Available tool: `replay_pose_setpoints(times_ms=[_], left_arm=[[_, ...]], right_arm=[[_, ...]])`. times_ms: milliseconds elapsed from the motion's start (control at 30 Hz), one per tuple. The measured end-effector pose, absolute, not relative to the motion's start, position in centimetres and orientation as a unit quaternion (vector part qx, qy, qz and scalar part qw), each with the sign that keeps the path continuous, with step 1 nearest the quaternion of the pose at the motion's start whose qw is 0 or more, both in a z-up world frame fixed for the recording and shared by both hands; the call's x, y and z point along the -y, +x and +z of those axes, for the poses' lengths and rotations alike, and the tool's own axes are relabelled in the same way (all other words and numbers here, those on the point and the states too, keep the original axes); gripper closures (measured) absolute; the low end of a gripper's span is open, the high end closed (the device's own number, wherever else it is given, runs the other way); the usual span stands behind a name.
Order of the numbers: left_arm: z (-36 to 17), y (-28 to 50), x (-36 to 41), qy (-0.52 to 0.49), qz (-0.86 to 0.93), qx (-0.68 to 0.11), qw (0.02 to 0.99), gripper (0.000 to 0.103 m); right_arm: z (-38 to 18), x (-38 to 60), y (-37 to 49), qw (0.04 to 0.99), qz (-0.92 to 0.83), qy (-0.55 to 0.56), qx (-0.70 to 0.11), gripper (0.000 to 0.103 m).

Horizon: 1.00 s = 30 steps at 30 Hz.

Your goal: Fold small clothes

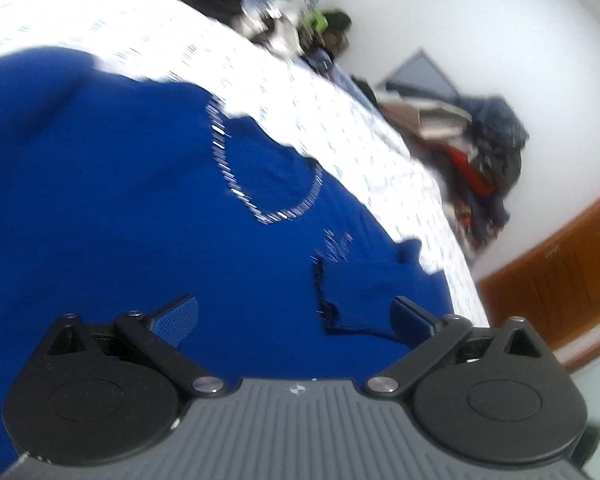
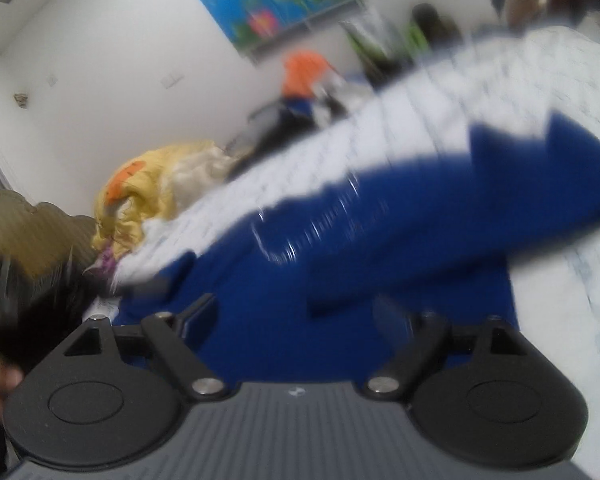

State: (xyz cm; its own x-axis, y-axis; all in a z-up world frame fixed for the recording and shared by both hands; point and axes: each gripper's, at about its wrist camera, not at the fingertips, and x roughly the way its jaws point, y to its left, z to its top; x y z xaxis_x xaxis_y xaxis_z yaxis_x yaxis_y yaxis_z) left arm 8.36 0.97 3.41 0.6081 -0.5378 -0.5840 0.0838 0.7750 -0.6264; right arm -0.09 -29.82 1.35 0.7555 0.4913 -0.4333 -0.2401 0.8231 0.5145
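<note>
The blue shirt (image 1: 148, 208) lies spread on the bed (image 1: 320, 120), over a white patterned sheet. It has a sparkling neckline (image 1: 260, 184) and small silver writing (image 1: 334, 246), too blurred to read. The left tool (image 1: 294, 312) is wide open above the shirt, gripping nothing. The right tool (image 2: 296, 316) is also open, over the blue cloth. A clothes pile (image 1: 480, 160) is beyond the bed edge.
</note>
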Motion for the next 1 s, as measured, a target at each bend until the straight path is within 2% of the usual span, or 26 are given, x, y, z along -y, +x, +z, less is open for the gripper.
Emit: replay_pose_setpoints(times_ms=[100, 167, 200, 233, 300, 333, 500, 700, 833, 1000], left_arm=[[2.8, 11.2, 3.6, -0.261, -0.209, -0.438, 0.835, 0.013], [1.8, 13.1, 6.0, -0.229, -0.185, -0.458, 0.839, 0.029], [1.8, 13.4, 7.0, -0.212, -0.181, -0.443, 0.852, 0.029], [1.8, 13.8, 8.0, -0.187, -0.171, -0.438, 0.862, 0.034], [1.9, 14.2, 10.1, -0.128, -0.161, -0.431, 0.879, 0.061], [1.9, 14.3, 10.9, -0.097, -0.158, -0.433, 0.882, 0.098], [4.5, 12.8, 10.5, -0.039, -0.159, -0.374, 0.913, 0.097], [8.6, 11.6, 0.9, -0.031, -0.071, -0.299, 0.951, 0.097], [6.5, 11.8, -6.3, -0.041, 0.015, -0.343, 0.938, 0.097], [3.3, 10.8, -8.8, -0.029, 0.045, -0.385, 0.921, 0.097]], right_arm=[[0.1, 30.0, 0.0, 0.906, 0.194, 0.219, -0.305, 0.018], [-0.2, 30.6, 0.1, 0.905, 0.193, 0.235, -0.298, 0.018], [-0.4, 30.9, 0.3, 0.9, 0.193, 0.246, -0.302, 0.018], [-0.5, 31.3, 0.2, 0.898, 0.195, 0.259, -0.298, 0.018], [-0.8, 31.7, 0.2, 0.894, 0.2, 0.274, -0.294, 0.018], [-0.9, 31.8, 0.2, 0.892, 0.202, 0.28, -0.293, 0.018], [-0.9, 31.7, 0.1, 0.892, 0.203, 0.278, -0.292, 0.018], [-1.0, 31.7, -0.2, 0.891, 0.207, 0.28, -0.291, 0.017], [-1.1, 31.6, 0.0, 0.891, 0.207, 0.281, -0.29, 0.017], [-1.0, 31.4, 0.2, 0.894, 0.206, 0.272, -0.291, 0.016]])
